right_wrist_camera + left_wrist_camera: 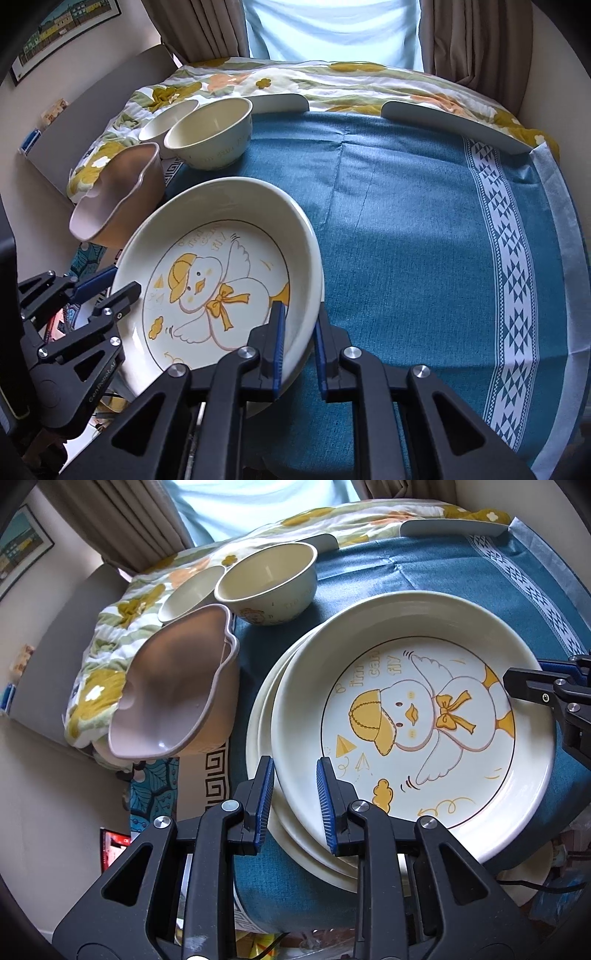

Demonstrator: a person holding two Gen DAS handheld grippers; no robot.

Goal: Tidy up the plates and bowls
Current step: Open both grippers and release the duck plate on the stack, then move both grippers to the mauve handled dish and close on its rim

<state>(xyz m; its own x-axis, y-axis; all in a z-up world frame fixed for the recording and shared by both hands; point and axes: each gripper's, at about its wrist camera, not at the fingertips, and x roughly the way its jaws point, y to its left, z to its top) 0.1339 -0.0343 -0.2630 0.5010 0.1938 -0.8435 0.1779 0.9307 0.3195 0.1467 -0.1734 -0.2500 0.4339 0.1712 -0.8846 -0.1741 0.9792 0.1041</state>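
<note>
In your left wrist view, the duck plate [413,731] fills the centre and right of the frame, stacked on other plates [269,794] showing at its left edge. The tilted bowl [166,698] lies at left of the stack, on the tablecloth [424,572] edge. Above it sit the large bowl [267,581] and, at its left, the small bowl [188,596]. Your left gripper [295,801] straddles the plate's lower-left rim; the right gripper [550,698] meets the right rim.

- duck plate [413,723]: cream, deep-rimmed, yellow-capped duck printed inside; stacked on plainer cream plates [295,834], slightly offset.
- pink bowl [166,686]: wavy-rimmed, tilted, just left of the duck plate.
- cream bowl [266,583]: upright, behind the duck plate.
- small cream bowl [188,594]: beside the cream bowl, left.
</note>
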